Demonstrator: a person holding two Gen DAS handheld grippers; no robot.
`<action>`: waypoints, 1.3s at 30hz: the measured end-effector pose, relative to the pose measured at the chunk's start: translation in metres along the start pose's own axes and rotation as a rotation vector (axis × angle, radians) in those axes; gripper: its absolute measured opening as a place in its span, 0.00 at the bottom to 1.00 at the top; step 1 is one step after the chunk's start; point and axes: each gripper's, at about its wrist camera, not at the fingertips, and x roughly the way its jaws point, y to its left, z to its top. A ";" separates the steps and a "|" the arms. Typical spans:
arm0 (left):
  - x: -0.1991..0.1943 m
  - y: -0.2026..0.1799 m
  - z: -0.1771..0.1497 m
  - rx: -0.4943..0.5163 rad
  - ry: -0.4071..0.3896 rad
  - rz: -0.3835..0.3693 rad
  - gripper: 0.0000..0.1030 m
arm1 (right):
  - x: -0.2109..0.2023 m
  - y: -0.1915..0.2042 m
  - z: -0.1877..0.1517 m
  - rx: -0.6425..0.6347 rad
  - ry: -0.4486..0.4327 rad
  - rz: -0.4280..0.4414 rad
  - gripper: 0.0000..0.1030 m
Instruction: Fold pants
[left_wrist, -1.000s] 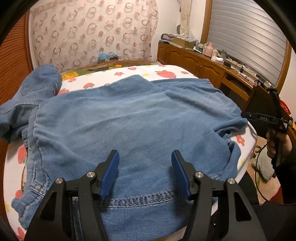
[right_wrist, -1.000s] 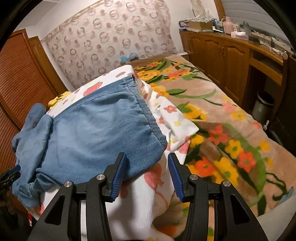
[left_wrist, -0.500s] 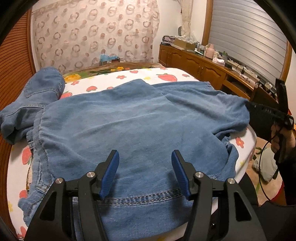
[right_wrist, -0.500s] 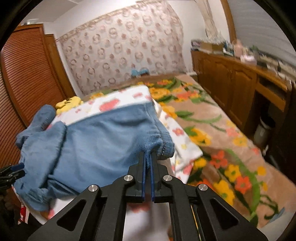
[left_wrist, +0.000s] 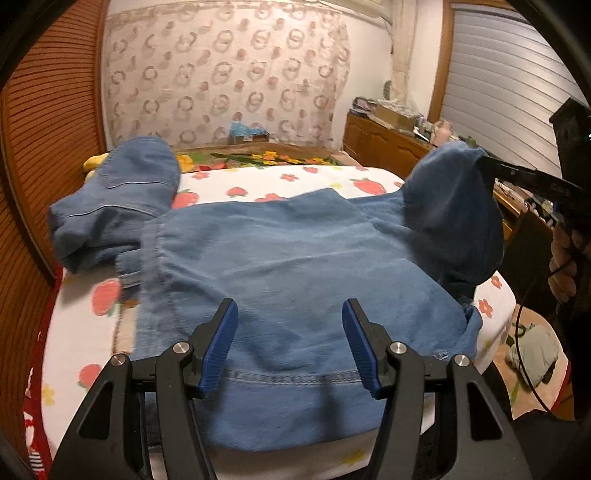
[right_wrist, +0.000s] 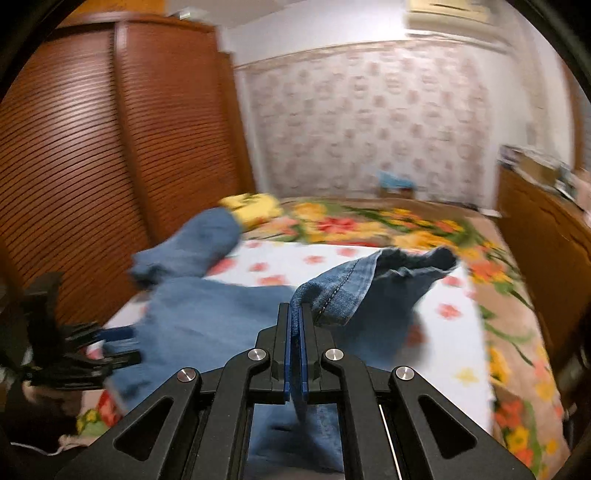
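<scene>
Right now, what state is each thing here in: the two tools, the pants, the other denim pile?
Left tool: open, hovering over the pants, gripping nothing.
Right tool: shut on the pants' hem, holding it up.
Pants: spread on the bed, right end lifted off it.
Denim pile: crumpled at the far left, untouched.
Bed: covered with a strawberry-print sheet.

Left tool (left_wrist: 290, 345) spread wide, right tool (right_wrist: 294, 317) clamped, raised

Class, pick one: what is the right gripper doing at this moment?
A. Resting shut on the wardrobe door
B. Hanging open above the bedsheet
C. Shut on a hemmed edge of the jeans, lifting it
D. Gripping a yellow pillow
C: the right gripper is shut on the stitched hem of the jeans, raised off the bedsheet.
</scene>
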 end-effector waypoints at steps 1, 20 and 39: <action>-0.001 0.002 0.000 -0.006 -0.002 0.003 0.58 | 0.002 0.011 0.001 -0.022 0.001 0.028 0.03; 0.003 0.034 -0.013 -0.078 0.015 0.037 0.58 | 0.040 0.055 0.015 -0.136 0.048 0.191 0.03; -0.012 0.067 -0.014 -0.141 -0.012 0.094 0.58 | 0.066 0.117 0.022 -0.240 0.090 0.299 0.05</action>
